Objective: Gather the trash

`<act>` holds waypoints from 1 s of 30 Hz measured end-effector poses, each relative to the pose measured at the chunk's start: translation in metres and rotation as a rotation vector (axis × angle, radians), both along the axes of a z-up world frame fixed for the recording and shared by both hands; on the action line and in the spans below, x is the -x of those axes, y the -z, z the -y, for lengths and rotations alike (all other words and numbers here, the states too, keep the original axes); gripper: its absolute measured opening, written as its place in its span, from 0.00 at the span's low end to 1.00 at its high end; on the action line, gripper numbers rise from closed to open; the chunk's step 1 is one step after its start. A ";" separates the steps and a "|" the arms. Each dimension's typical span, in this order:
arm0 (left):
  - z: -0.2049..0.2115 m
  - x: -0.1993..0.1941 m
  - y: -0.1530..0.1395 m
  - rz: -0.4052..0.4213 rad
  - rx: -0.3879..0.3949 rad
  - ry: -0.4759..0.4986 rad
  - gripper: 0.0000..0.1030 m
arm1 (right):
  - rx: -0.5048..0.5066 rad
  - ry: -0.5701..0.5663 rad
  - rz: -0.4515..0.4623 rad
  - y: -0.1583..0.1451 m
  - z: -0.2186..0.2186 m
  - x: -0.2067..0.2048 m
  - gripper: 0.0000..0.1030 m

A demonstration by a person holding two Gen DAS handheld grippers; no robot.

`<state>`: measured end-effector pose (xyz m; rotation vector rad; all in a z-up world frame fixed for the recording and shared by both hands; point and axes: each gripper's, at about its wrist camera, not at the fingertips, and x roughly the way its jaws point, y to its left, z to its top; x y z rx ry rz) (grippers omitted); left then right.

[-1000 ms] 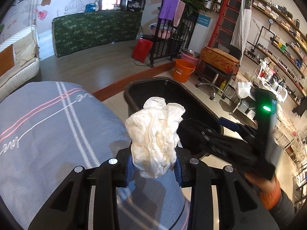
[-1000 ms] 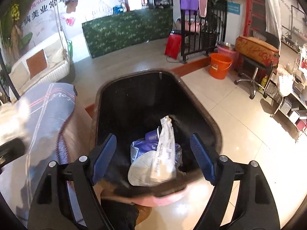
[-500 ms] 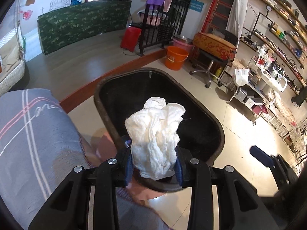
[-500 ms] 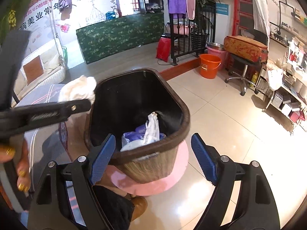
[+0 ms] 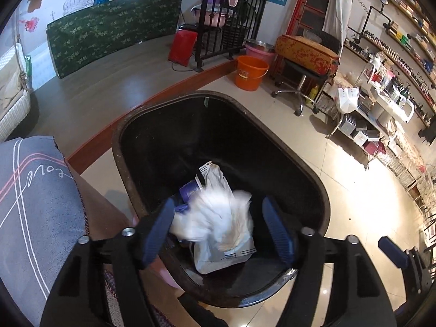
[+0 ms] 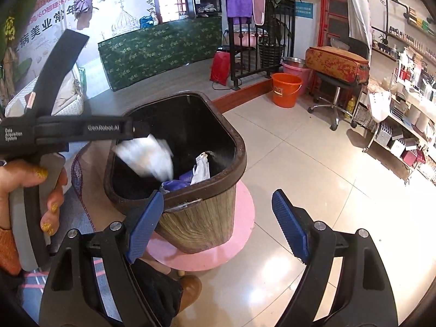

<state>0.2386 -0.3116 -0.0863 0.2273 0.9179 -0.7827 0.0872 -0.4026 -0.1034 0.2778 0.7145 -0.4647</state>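
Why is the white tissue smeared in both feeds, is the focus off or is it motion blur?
Left wrist view: only the white tissue is streaked, between the open left gripper fingers; the bin rim stays sharp, so motion blur. Right wrist view: same smear over the bin mouth; glare on the floor tiles.

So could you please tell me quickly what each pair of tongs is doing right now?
Left tongs: open, jaws just opened; crumpled tissue loose between them, over the bin.
Right tongs: open, holding nothing.
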 end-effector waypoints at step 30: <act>-0.238 0.104 -0.078 0.414 0.109 -0.427 0.95 | 0.140 -0.053 0.177 -0.060 -0.133 0.001 0.95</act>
